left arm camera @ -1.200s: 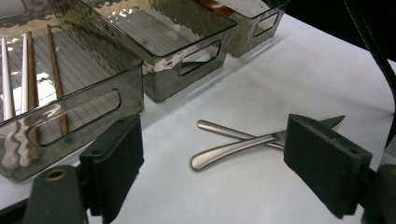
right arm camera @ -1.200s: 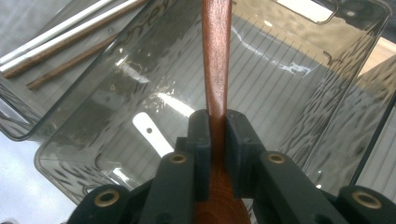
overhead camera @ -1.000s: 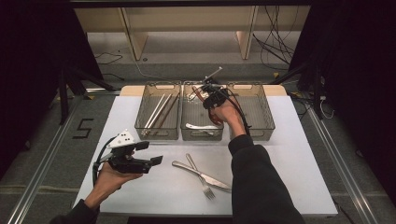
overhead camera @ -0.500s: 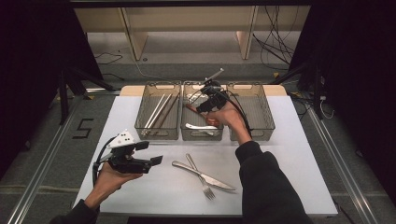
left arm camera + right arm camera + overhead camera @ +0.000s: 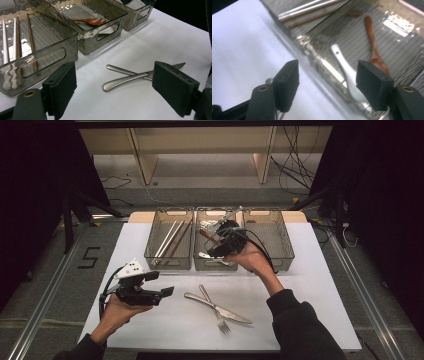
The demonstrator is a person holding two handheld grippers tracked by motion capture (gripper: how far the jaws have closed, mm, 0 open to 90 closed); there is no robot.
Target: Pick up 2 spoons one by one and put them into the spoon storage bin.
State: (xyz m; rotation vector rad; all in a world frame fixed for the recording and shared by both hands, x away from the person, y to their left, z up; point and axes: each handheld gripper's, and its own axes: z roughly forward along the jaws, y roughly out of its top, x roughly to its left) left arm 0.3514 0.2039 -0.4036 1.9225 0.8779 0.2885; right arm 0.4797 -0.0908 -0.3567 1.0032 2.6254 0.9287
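Cutlery is seen crossed on the white table [image 5: 320,285]: a knife [image 5: 217,308] and a fork [image 5: 214,310], long axes slanting toward the near right. Both lie just right of the left gripper [image 5: 150,292], whose jaws are spread wide and empty; that hand is judged the nearer. The right gripper [image 5: 220,245], likewise released, is held over the middle bin [image 5: 200,265], where a white spoon [image 5: 345,72] and a wooden spoon [image 5: 375,50] rest. Since a second ago, it has been drawn back toward the bin's near wall.

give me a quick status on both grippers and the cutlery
Left gripper open, empty, low over table. Right gripper open, empty, above middle bin. Fork and knife crossed on table, nothing blocking them.
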